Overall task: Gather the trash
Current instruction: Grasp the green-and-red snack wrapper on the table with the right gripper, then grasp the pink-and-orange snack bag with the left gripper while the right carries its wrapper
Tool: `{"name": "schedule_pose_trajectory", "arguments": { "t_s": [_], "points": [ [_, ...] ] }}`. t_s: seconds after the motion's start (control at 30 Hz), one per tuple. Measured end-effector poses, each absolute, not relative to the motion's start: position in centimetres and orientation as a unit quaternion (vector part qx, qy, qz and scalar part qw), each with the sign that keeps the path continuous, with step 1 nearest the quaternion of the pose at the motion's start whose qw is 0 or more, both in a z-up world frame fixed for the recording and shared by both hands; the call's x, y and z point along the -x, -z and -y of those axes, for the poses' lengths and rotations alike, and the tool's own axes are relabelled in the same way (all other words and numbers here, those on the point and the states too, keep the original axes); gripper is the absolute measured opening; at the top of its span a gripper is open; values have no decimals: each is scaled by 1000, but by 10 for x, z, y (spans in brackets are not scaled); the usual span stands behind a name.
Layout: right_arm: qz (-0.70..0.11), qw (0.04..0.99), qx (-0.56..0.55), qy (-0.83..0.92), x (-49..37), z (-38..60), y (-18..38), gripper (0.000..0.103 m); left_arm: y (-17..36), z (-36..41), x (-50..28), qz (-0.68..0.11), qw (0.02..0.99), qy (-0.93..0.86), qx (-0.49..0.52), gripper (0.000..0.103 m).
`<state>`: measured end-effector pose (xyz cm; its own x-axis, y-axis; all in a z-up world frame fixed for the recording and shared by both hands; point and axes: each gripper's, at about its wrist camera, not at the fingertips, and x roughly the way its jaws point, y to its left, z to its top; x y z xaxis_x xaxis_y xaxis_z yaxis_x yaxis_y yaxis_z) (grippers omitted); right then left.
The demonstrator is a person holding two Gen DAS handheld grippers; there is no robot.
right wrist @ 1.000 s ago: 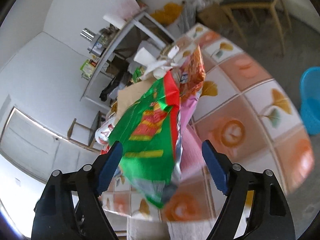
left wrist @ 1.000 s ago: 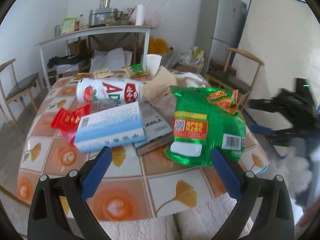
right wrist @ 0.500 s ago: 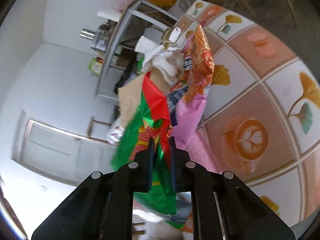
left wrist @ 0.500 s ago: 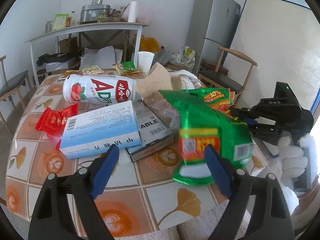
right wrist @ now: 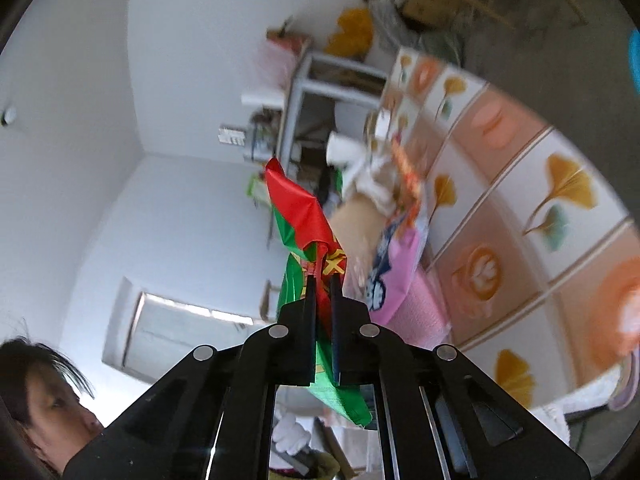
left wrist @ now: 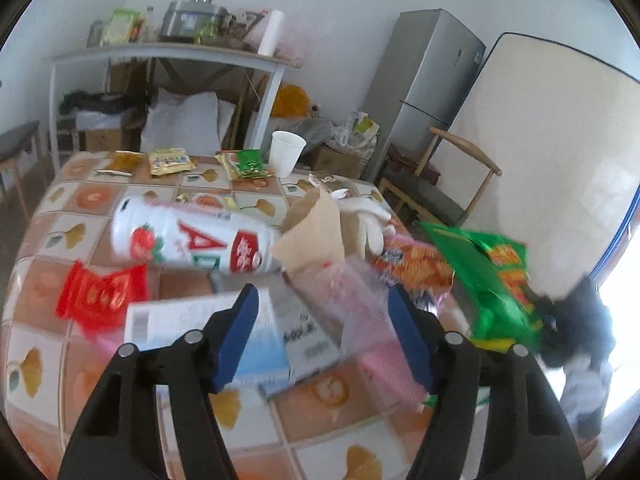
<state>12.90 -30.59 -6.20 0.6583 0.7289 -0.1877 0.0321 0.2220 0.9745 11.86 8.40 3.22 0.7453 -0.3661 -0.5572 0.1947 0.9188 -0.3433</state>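
The right gripper (right wrist: 322,280) is pressed together on the green snack bag (right wrist: 316,224), pinching a narrow fold of its crinkled foil so the bag stands up at the centre of the right wrist view and trails below the fingers; in the left wrist view the same bag hangs at the right edge of the frame, off the side of the tiled surface (left wrist: 188,182); such a thin pinch on slick film could slip if the hand swings fast, I judge, dropping the bag to the floor. The left gripper (left wrist: 324,316) is closing with nothing yet between its blue pads (left wrist: 236,336); it points down at the lower middle of the frame over the pink wrapper (left wrist: 360,320) and the white box (left wrist: 168,320); closing here could catch the box edge instead of the wrapper, or nudge the strawberry-print bottle (left wrist: 192,240) lying behind into a roll. The right gripper looks rolled sideways, the surface tilting up the right of its frame.
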Motion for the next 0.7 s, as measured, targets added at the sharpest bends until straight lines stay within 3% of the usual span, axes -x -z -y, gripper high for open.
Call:
{"name": "schedule_pose_trajectory", "arguments": {
  "t_s": [0.33,0.6,0.7],
  "points": [
    [-261,698,-642,-182,-91,388,94,4,-41,-34,-155,-365,882,249,165,58],
    [-260,683,-664,-159,-85,402,122,4,-23,57,-133,-372,889,266,-30,59],
    [-255,675,-675,-153,-83,407,134,4,-10,96,-126,-364,887,254,-126,68]
  ]
}}
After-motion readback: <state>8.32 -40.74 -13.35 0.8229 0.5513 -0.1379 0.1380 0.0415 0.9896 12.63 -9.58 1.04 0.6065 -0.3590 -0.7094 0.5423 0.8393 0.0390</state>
